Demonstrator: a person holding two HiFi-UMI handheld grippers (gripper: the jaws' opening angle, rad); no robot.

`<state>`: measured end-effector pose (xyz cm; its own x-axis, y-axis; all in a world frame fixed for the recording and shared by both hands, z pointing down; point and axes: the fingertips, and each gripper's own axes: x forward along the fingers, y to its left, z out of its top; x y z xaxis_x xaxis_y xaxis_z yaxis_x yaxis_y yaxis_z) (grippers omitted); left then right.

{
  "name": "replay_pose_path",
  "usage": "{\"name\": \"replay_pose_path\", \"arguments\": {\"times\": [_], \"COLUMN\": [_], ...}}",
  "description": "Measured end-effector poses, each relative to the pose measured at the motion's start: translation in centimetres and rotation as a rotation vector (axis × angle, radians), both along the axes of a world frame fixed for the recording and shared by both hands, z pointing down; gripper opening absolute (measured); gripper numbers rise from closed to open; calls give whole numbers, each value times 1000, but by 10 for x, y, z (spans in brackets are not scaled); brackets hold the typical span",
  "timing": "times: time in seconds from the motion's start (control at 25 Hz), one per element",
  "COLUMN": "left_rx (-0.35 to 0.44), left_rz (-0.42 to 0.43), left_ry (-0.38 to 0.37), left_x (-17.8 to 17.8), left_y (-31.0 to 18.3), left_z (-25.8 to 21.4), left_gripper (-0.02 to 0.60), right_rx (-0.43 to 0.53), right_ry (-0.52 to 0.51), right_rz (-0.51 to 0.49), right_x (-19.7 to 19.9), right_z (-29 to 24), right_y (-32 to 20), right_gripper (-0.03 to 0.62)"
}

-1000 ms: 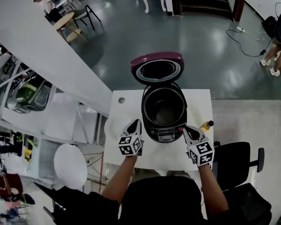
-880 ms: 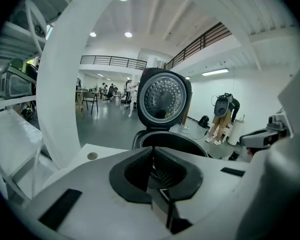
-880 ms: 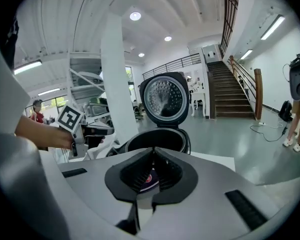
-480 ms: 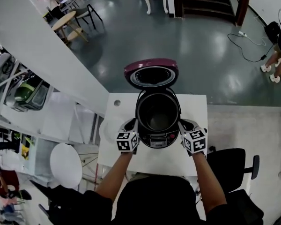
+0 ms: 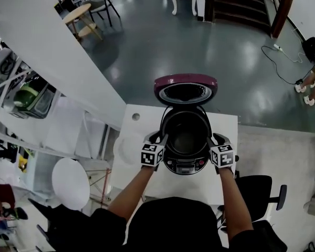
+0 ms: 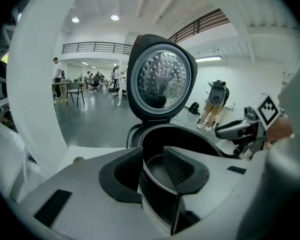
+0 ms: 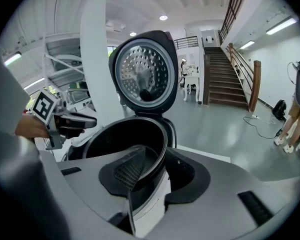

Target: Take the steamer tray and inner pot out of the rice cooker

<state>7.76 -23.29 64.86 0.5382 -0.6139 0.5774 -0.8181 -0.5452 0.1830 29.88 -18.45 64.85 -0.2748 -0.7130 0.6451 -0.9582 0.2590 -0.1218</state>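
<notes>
Maroon-lidded rice cooker [image 5: 185,165] stands open, dark inner pot [image 5: 185,139] inside.

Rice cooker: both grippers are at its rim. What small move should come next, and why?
Probably close both sets of fingers on the rim of the rice cooker. The fingers of the left gripper and the right gripper have just been opening, and each gripper view shows that rim between them, not yet pinched.

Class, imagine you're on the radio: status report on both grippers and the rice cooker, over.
Left gripper and right gripper open, jaws just opened, each straddling the rice cooker rim. Lid up, inner pot inside; steamer tray not made out. Nothing blocking.
</notes>
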Motion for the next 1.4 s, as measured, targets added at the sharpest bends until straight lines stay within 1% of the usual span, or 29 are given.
{"name": "replay_pose_path", "arguments": {"times": [0.04,0.08,0.2,0.36,0.4,0.56,0.68,0.72,0.8,0.92,1.0,1.04,1.12,1.24,1.4], "left_rx": [-13,-25,-56,-65,-66,-83,-57,-47,-33,-24,-18,-18,-33,-33,-11], "left_rz": [8,19,60,125,128,131,141,139,127,105,79,65,43,33,15], "left_ry": [5,7,-12,-140,-148,-136,-177,-189,-197,-223,-218,-209,-202,-223,-204], "left_x": [2,4,9,7,7,10,10,10,11,8,6,5,4,4,4], "left_y": [-2,-3,-9,-17,-19,-24,-24,-24,-25,-29,-34,-35,-35,-36,-38], "left_z": [3,5,15,30,32,38,41,41,42,42,42,42,42,41,38], "left_gripper": [127,133,154,168,167,167,156,152,139,95,88,82,79,72,66], "right_rx": [-21,-39,-66,-100,-110,-135,-147,-152,-154,-150,-142,-136,-126,-126,-125], "right_ry": [15,30,63,92,102,156,213,228,243,258,266,264,269,296,254], "right_rz": [-9,-16,-25,-34,-40,-48,-49,-49,-40,-19,-5,2,1,-18,27], "right_x": [0,0,-3,-12,-13,-16,-16,-16,-15,-13,-12,-11,-10,-13,-10], "right_z": [5,9,15,25,28,36,39,39,41,41,41,41,41,40,40], "right_y": [-3,-4,-14,-28,-29,-31,-29,-29,-28,-28,-31,-32,-34,-34,-34], "right_gripper": [118,129,129,129,129,130,136,147,149,147,134,117,107,104,87]}}
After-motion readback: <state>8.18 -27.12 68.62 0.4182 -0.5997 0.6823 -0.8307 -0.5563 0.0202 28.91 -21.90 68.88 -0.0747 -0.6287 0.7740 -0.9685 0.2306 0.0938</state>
